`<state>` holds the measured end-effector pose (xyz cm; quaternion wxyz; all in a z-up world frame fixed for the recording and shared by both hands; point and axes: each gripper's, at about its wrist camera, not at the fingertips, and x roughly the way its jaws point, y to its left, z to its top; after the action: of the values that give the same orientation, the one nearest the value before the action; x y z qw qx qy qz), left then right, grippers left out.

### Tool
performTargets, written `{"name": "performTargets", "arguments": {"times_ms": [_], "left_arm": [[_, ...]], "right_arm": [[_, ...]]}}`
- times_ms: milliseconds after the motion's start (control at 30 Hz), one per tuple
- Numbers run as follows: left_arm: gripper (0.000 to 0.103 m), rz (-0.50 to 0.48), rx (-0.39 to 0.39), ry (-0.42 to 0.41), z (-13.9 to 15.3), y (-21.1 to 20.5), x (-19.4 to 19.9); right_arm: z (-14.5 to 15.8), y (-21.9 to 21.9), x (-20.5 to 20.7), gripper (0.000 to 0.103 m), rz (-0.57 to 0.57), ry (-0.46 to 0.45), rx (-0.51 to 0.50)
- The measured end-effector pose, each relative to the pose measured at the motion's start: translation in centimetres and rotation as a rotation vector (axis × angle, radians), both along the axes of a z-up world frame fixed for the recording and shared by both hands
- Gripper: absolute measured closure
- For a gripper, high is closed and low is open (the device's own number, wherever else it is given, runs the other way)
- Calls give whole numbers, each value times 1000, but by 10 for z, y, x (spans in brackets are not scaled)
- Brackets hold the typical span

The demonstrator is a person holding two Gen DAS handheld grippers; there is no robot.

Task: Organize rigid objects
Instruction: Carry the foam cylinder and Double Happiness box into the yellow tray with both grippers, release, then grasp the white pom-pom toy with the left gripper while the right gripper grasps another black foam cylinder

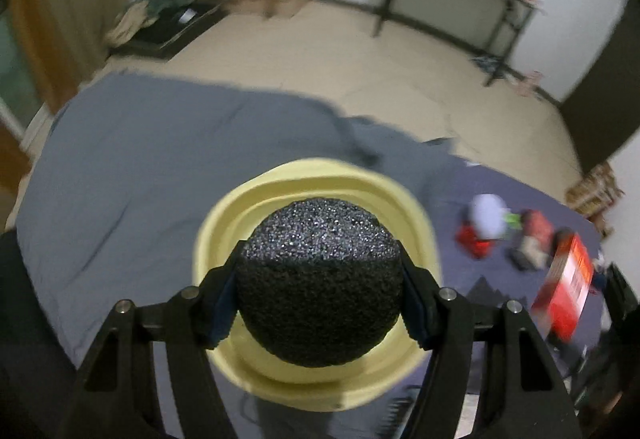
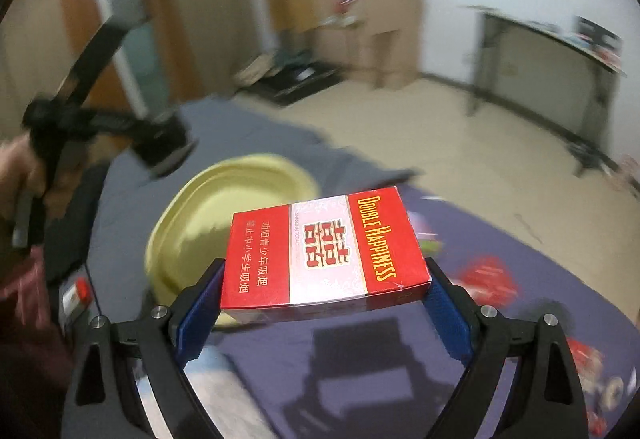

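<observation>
Black glittery foam ball (image 1: pixel 318 285) pinched in left claw (image 1: pixel 318 293) above shallow yellow plastic basin (image 1: pixel 224 215), right claw (image 2: pixel 326 293) wide, clamping red cardboard cigarette box (image 2: pixel 324 253) beside basin — ball/box could collide w/ both dropping together.

Both grippers point downward, left gripper (image 1: pixel 318 287) and right gripper (image 2: pixel 326 293) each with jaws clamped on a load.
</observation>
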<state>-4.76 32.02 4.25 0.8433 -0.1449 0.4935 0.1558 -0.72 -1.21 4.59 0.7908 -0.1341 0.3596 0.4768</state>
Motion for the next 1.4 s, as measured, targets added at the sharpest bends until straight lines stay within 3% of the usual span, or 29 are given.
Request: {"name": "performTargets", "arguments": {"times_ms": [133,367,667,767,833,933,1133,1267,1400], "left_arm": [[35,43,-35,45,-41,32,2],[35,39,-24,132,-106,44,32],[34,38,-47,163,-147,59,37],[32,41,-75,140,-150,61,33],[19,55,-103,137,-145,63,26],[0,51,-91,80,-116,59,22],[0,-56,-61,-12,-45,5,40],[0,-176,-60,-45,-21,-62,68],[0,-251,-48,1,-33,-116,96]], "right_arm": [[-50,74,-25,11,126,18,-117],[-111,153,-52,11,216,26,-240],[-152,210,-71,10,207,-59,-330],[-153,220,-76,11,215,-36,-352],[-152,223,-79,5,201,-26,-350],[-128,211,-80,1,174,11,-250],[-62,144,-61,0,48,-10,-118],[-41,62,-14,0,-165,-37,-110],[-52,-32,44,0,-426,-2,-134]]}}
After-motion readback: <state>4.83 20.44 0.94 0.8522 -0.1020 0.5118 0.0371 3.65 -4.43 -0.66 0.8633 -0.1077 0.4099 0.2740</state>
